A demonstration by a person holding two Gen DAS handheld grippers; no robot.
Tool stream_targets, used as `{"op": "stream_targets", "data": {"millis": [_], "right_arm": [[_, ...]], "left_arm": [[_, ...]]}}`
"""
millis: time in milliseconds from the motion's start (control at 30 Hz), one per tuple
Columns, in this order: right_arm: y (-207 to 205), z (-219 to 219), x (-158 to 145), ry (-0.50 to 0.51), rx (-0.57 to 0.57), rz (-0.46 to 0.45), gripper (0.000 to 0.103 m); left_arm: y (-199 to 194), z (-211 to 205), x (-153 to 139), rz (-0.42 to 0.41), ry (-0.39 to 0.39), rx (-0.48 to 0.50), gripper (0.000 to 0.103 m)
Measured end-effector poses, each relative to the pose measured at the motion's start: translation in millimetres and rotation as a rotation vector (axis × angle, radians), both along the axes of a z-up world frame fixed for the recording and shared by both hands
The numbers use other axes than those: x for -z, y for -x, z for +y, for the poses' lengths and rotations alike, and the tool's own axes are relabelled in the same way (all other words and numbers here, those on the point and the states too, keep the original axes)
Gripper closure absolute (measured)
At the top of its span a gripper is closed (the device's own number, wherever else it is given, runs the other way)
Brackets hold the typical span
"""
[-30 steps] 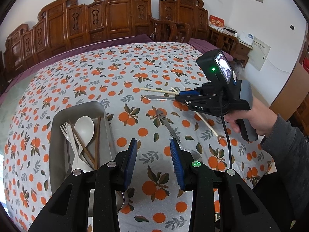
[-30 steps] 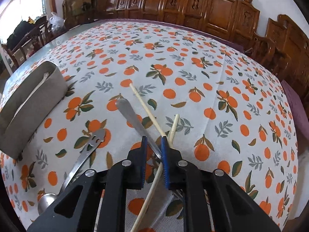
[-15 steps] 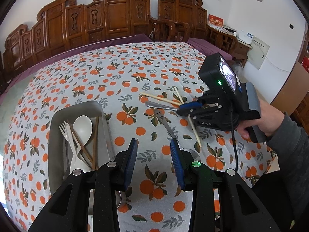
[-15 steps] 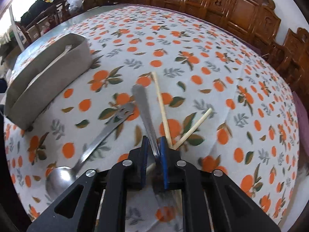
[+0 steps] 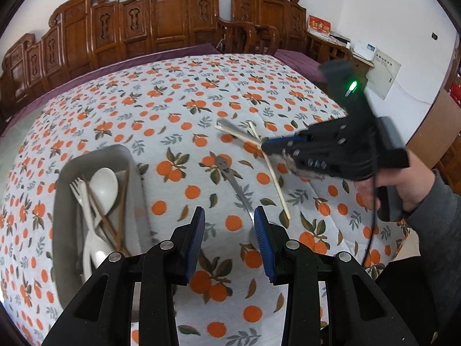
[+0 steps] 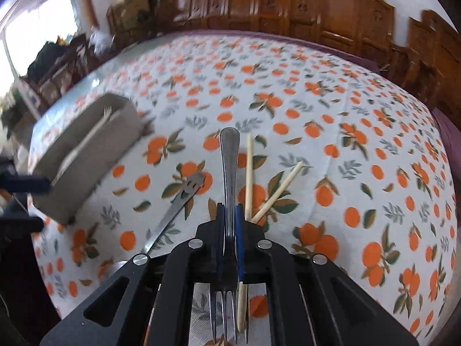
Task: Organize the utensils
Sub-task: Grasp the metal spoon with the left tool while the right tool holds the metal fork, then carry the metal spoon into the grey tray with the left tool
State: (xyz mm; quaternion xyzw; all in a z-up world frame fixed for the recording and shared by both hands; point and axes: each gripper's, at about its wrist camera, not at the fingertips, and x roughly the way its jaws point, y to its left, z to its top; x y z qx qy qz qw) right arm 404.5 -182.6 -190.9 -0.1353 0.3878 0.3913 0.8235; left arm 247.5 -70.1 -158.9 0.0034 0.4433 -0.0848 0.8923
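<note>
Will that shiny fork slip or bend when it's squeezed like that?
The metal fork probably won't bend: it juts straight out of the right gripper, no sag. It might slip or swivel, since its smooth handle is pinched near the middle by closing jaws. Likely heavier than the chopsticks beside it.

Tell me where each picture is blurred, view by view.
Left wrist view: the right gripper and its casing smear with motion, while the tray stays fairly sharp. Right wrist view: the grey tray and left background streak, while the metal fork between the pads looks crisp.
</note>
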Motion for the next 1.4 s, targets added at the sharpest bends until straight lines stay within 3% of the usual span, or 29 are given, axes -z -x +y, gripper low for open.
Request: {"op": "stream_targets", "data": {"millis": [433,600,833,967,1033,1167,1400], "right_arm": [[13.3,-17.2,-9.5,-0.05,0.064,-0.002,0.095],[12.6,-22.6,-9.5,-0.056,0.081,-0.004,0.095],[6.7,-30.0,-4.8,-0.063,0.105,0.013,0.095],[6.3,-30.5,-3.3,-0.062,0.108,0.014,0.094],[6.0,-30.1,-3.0,-0.061,0.111,0.015,0.094],[7.6,-25.8,-2.9,-0.059,0.113,0.017,0.094],[15.7,-10.0,-7.8,-0.069,0.105,0.018,0.094]], "left_arm": [[-6.1,-48.0,42.0,0.078,-0.03,0.055,0.07],[-23.9,-49.6,48.2,0.083,-0.05,0.019,0.07],[-53.5,-43.8,66.0,0.153,-0.041,-0.03,0.07],[-59.9,-45.6,70.5,0.157,-0.074,-0.039,0.081],[-61.2,-42.9,71.5,0.165,-0.076,-0.047,0.093],[-59.8,-33.8,71.5,0.187,-0.053,-0.045,0.098],[-38.2,-9.6,57.3,0.171,-0.02,-0.058,0.098]]}}
